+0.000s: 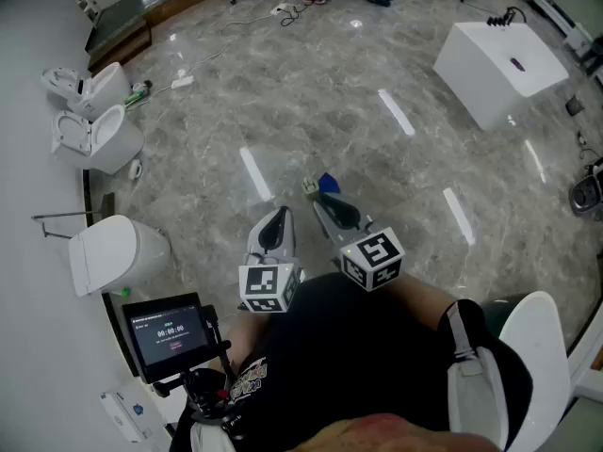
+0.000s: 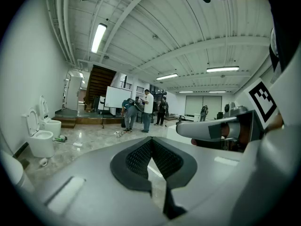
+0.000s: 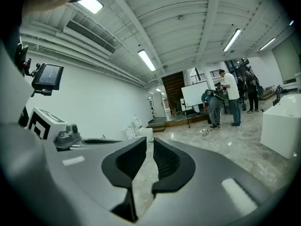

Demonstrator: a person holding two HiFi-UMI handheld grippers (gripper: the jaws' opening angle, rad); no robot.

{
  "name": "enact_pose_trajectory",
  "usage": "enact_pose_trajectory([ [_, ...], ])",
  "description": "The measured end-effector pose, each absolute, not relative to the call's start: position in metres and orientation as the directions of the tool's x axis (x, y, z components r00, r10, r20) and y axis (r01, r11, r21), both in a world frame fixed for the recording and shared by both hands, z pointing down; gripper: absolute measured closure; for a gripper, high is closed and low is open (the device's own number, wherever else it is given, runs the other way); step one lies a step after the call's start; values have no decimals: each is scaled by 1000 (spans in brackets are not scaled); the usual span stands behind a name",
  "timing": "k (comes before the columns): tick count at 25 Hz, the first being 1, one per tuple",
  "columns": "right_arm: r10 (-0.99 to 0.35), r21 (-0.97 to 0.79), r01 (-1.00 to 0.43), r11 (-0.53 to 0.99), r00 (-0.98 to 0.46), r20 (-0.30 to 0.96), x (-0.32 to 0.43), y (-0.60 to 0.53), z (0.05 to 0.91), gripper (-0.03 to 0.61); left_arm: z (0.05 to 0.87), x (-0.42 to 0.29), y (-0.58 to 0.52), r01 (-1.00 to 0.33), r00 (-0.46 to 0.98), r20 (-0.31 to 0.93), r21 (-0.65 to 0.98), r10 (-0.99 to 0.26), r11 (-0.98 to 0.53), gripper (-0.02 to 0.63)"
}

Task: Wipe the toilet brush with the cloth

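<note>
Left claw [image 2: 151, 144]: pads met at the tip, nothing between them. Right claw [image 3: 149, 144]: closed to a slit, likewise empty. Toilet brush and cloth: in no view; brush judged light and stiff, best gripped mid-handle, cloth soft, best pinched at a fold.

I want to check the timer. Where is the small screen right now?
In the head view the small screen is at lower left, just below the nearest white toilet in the picture and left of the person's black top.
</note>
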State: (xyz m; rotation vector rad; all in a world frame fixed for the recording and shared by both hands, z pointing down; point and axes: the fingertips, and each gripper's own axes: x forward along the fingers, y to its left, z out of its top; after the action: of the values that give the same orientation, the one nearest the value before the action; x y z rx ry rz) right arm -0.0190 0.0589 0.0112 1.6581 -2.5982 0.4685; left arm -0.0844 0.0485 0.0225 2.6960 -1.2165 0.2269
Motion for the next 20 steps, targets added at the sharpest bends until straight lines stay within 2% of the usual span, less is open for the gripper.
enact_pose_trajectory([
  [20, -869, -238, -881, 410, -456, 193, -25, 54, 16, 522, 29, -91, 45, -770, 636, 215, 117, -741, -627, 606],
])
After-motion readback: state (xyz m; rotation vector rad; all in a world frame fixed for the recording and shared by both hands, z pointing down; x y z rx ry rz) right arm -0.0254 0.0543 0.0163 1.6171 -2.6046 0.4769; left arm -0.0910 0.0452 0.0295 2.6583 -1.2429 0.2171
